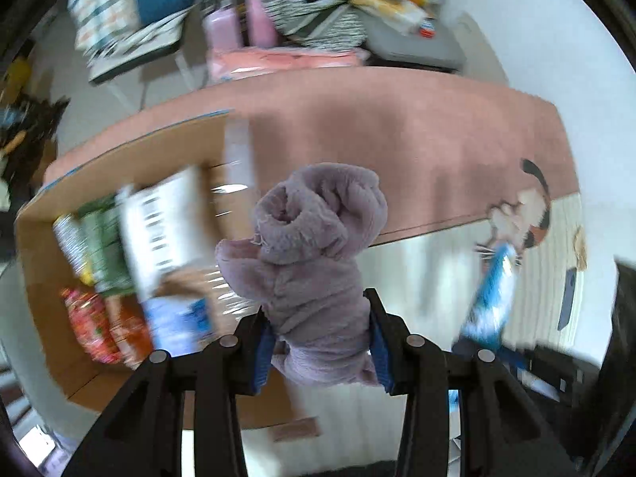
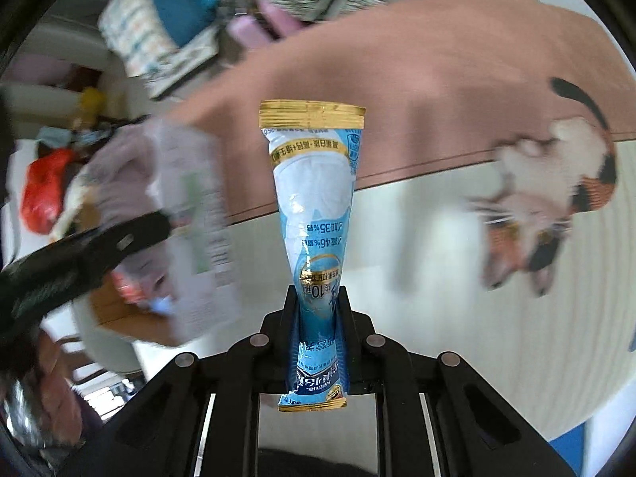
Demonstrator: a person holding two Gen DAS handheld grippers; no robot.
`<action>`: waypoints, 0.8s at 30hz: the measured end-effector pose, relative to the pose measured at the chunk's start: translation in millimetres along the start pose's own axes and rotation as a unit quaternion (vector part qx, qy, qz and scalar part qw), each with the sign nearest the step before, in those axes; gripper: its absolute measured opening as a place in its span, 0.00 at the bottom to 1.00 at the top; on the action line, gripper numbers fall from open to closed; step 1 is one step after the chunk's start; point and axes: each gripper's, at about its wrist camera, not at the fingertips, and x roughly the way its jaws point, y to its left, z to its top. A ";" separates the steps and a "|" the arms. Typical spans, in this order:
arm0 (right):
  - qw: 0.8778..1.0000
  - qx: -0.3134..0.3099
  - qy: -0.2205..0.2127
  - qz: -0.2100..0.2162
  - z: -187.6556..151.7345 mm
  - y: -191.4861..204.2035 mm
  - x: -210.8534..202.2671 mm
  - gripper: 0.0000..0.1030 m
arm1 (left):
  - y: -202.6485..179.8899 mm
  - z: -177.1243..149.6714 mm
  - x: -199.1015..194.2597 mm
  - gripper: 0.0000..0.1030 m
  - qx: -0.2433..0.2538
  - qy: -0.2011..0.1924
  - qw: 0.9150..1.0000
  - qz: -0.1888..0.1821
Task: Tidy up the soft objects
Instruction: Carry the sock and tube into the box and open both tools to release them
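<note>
Left wrist view shows the left gripper (image 1: pixel 320 342) clamped on a rolled towel (image 1: pixel 314 246) at frame centre, seemingly bound for the cardboard box (image 1: pixel 59 214) lower left, while the right gripper (image 2: pixel 318 334) pinches a blue packet (image 2: pixel 316 214).

The left tongs (image 1: pixel 322 342) clamp a rolled lilac fleece cloth (image 1: pixel 314 254) between blue pads (image 1: pixel 262 353). To the left, an open cardboard box (image 1: pixel 51 278) holds blurred snack packets (image 1: pixel 119 262). Beyond lies a pink mat (image 1: pixel 377 127); a blue-and-white sachet (image 1: pixel 493 298) hangs at right.
</note>
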 end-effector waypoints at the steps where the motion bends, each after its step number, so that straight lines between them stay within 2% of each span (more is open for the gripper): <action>1: 1.000 -0.004 -0.002 0.011 -6.1 18.3 1.1 0.16 | 17.8 1.8 -0.7 0.37 -0.017 0.008 1.000 -0.007; 2: 1.000 -0.009 -0.006 0.024 -20.4 53.6 7.3 0.16 | 37.0 8.2 2.3 0.37 -0.029 0.016 0.999 -0.012; 3: 0.999 -0.011 -0.009 0.033 -24.5 71.9 9.0 0.16 | 49.4 13.7 4.4 0.37 -0.039 0.022 0.999 -0.018; 6: 0.999 -0.012 -0.010 0.049 -34.8 120.0 21.2 0.16 | 75.3 25.9 10.8 0.37 -0.050 0.037 0.998 -0.033; 9: 0.999 -0.016 -0.022 0.039 -34.2 155.9 35.4 0.16 | 87.0 37.8 18.0 0.37 -0.052 0.057 0.996 -0.042; 12: 0.999 -0.015 -0.023 0.030 -20.1 169.3 51.4 0.16 | 93.9 48.8 29.5 0.37 -0.054 0.077 0.994 -0.052; 16: 1.000 -0.011 -0.019 0.011 -10.3 158.4 61.2 0.16 | 99.8 58.5 45.8 0.38 -0.056 0.099 0.992 -0.055; 19: 1.000 -0.005 -0.006 0.005 -14.8 155.9 68.4 0.18 | 102.5 60.8 57.3 0.39 -0.055 0.113 0.990 -0.061; 20: 1.000 -0.004 -0.003 0.004 -11.3 153.8 73.2 0.19 | 102.9 61.0 58.8 0.42 -0.050 0.114 0.990 -0.064; 22: 1.000 -0.008 0.007 -0.006 -10.0 154.1 79.4 0.30 | 101.1 61.7 60.8 0.60 -0.040 0.116 0.991 -0.055; 24: 1.000 -0.005 0.008 -0.009 -10.8 154.3 82.2 0.41 | 99.8 61.6 59.1 0.71 -0.033 0.111 0.992 -0.058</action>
